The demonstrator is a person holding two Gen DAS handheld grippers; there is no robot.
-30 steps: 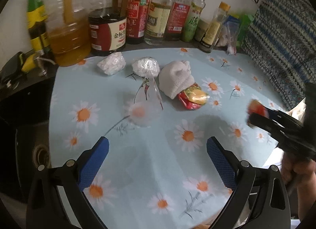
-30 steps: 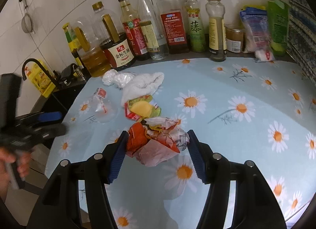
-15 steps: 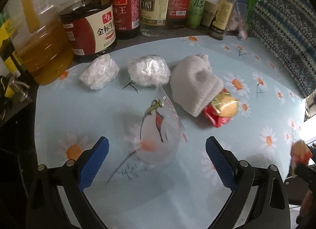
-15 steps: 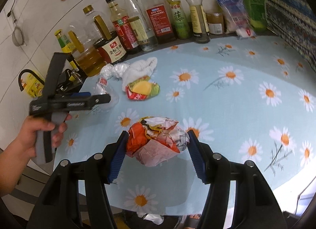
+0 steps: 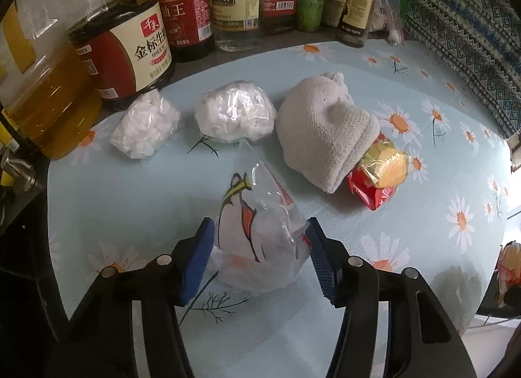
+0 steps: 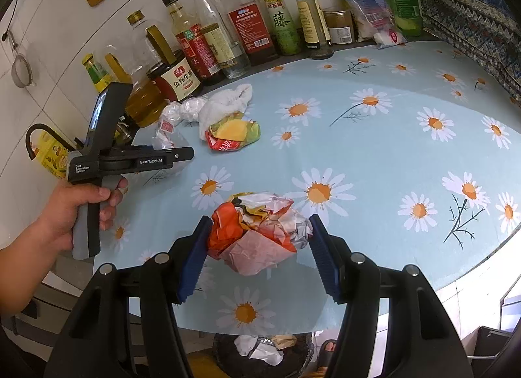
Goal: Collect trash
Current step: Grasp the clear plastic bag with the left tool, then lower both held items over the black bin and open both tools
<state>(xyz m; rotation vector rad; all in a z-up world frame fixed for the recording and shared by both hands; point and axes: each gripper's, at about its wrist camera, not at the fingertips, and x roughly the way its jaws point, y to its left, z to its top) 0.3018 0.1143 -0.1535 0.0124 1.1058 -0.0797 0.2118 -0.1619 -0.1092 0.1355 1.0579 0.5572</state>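
A clear plastic bag (image 5: 260,241) with red and yellow print lies on the daisy tablecloth (image 5: 130,202). It sits between the blue pads of my left gripper (image 5: 260,257), whose jaws are closing, and both pads touch its sides. In the right wrist view that gripper (image 6: 190,152) points at the same bag (image 6: 166,137), with a person's hand (image 6: 78,208) on its handle. My right gripper (image 6: 259,247) is shut on a crumpled wad of orange, pink and white wrappers (image 6: 257,231), held above the table's near edge.
A red and yellow wrapper (image 5: 377,179) lies partly under a white knitted cloth (image 5: 325,130). Two bags of white lumps (image 5: 145,123) (image 5: 236,114) lie behind. Sauce and oil bottles (image 6: 247,29) line the wall. A bin with trash (image 6: 260,352) stands below the table edge.
My left gripper came forward and down over the clear bag, and its wide jaws narrowed onto it. My right gripper drew back toward the near table edge, still holding the wad.
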